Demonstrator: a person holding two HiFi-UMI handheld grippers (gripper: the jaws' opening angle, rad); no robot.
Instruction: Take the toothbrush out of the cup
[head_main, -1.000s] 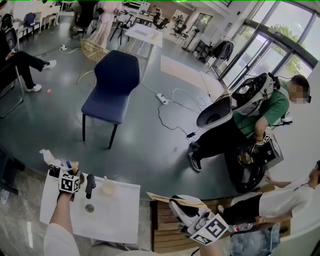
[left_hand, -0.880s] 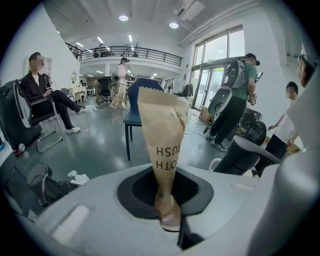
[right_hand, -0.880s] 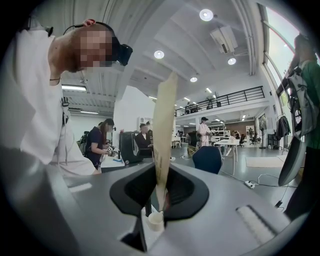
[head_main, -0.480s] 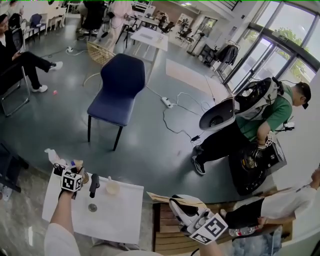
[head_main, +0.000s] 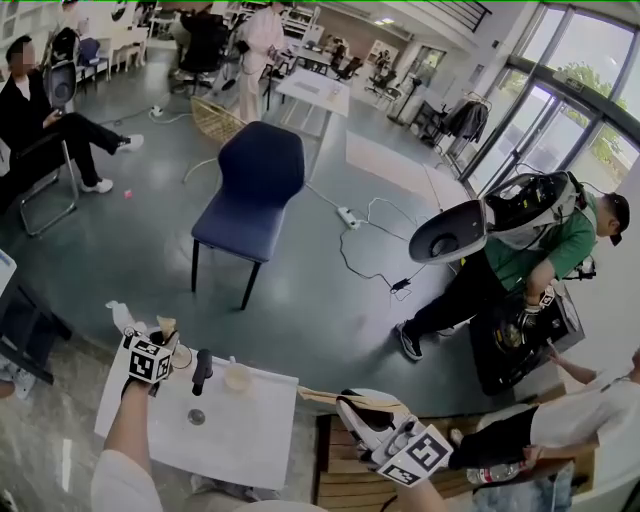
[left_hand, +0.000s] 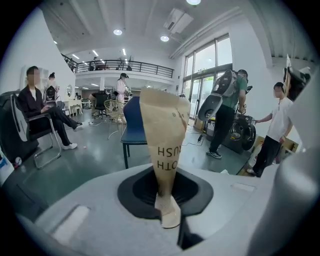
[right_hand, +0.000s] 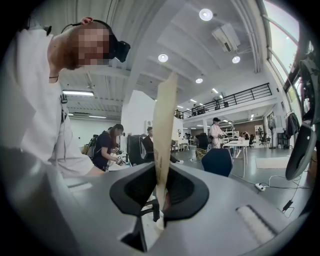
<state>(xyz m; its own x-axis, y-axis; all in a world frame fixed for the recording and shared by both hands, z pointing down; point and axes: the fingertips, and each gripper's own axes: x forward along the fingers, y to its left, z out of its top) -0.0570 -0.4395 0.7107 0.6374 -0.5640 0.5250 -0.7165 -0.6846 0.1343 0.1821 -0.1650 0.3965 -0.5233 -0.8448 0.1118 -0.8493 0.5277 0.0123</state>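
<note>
Left claw by white table — grey floor, blue chair.

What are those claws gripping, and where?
Left gripper pinches the paper-wrapped toothbrush by its narrow end; right gripper clamps a tan paper strip by its lower end.

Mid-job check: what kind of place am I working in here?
Probably a large open-plan office or lab hall. It has a tall glass wall, a railed mezzanine overhead, and white desks and a blue chair spread across a bare floor.
</note>
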